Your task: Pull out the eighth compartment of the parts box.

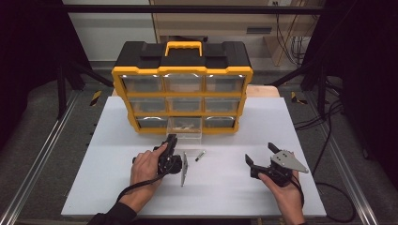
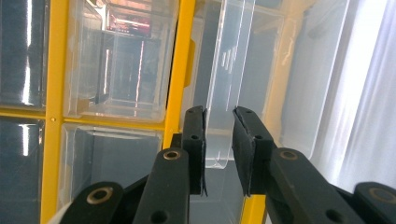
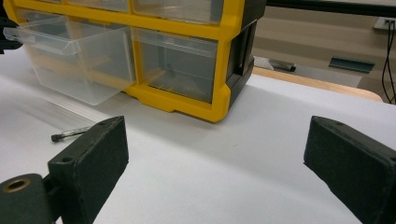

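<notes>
**Left jaws on the drawer lip**

At the organizer's [image 1: 182, 89] bottom middle bay: clear drawer [image 1: 186, 127] pulled partway out toward the person. Left gripper [image 2: 219, 140] clamped narrow on its front lip, drawer axis running straight back into the bay. Right gripper [image 1: 261, 157] gaping wide, well off to the organizer's right front. Small bit [image 1: 200, 155] lying just before the drawer.

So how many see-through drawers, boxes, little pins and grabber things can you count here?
Clear plastic drawers pushed in: 8
Clear plastic drawer pulled out: 1
Yellow-and-black organizer box: 1
Thin metal pin: 1
Black two-jaw grippers: 2
Total: 13
</notes>
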A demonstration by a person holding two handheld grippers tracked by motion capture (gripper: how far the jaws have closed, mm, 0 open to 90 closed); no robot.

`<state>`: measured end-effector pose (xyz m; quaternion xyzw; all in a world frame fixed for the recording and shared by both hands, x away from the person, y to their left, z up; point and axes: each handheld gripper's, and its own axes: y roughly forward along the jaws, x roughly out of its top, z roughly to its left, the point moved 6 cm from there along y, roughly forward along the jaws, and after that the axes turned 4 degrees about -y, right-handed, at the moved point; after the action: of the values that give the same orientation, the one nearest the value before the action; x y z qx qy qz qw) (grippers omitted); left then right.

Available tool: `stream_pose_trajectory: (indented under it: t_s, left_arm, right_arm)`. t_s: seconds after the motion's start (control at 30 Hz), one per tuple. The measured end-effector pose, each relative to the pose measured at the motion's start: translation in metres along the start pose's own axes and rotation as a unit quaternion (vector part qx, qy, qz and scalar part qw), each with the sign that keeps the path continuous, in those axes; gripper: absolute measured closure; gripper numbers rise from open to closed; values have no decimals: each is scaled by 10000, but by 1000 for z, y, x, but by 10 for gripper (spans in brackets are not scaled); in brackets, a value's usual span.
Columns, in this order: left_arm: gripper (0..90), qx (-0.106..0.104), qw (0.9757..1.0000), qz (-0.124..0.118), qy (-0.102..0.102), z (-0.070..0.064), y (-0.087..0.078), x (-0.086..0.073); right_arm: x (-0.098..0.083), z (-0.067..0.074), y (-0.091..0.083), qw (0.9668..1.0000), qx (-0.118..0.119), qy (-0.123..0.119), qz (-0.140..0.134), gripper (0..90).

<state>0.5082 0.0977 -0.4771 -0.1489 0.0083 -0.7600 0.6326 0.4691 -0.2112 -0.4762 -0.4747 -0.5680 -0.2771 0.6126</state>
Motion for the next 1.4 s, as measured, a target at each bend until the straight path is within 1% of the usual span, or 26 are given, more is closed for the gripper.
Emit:
stream_pose_trajectory:
  t_s: [0.07,0.97,1.4]
  left_arm:
    - [747,-4,10000,2,6,-1,-3,0]
    - [743,-59,10000,16,-15,-3,-11,2]
    - [736,-76,9999,7,-140,-3,-12,1]
  right_arm:
    - [0,0,0,10000,-2,-5,8,67]
    - [0,1,1,10000,22,-17,23,66]
    - [0,2,1,10000,26,-12,27,65]
